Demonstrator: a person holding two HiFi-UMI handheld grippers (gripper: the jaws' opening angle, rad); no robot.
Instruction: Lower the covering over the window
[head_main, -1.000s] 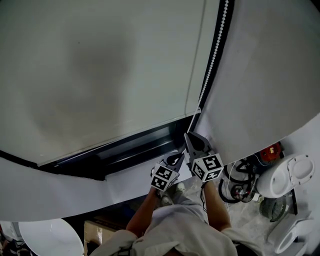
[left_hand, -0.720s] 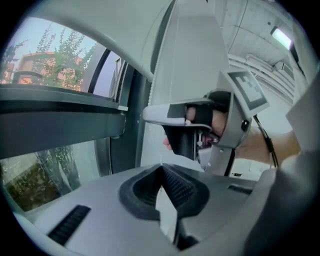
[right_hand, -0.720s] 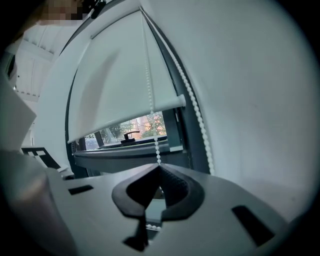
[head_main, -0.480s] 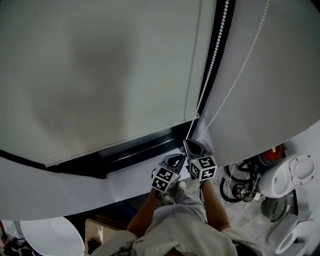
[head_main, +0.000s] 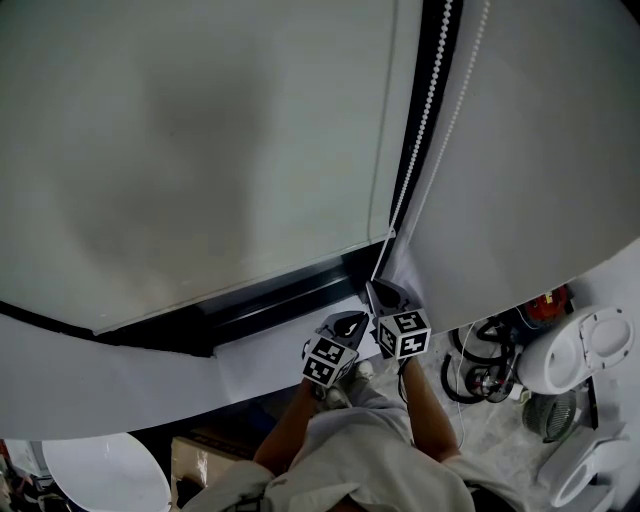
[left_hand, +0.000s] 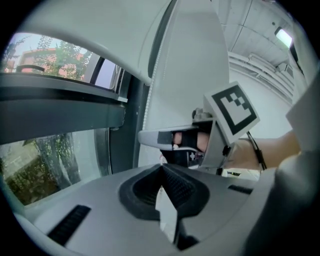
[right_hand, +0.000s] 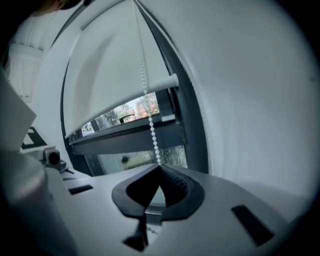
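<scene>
— State of right tongs?
— Clenched on bead chain, low by the window frame, likely for hauling blind down.
— And left tongs?
— Clenched on nothing, parked alongside. Blind nearly down, strip of window bare below.

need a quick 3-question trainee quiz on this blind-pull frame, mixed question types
1. True or false: the roller blind fully covers the window glass.
2. What is the right gripper shut on? A) bead chain B) a cloth C) nothing
3. Fill in: the jaws of the left gripper are ____, with nothing between them.
Key: 1 false, a strip of glass shows below the blind; 2 A; 3 shut.
</scene>
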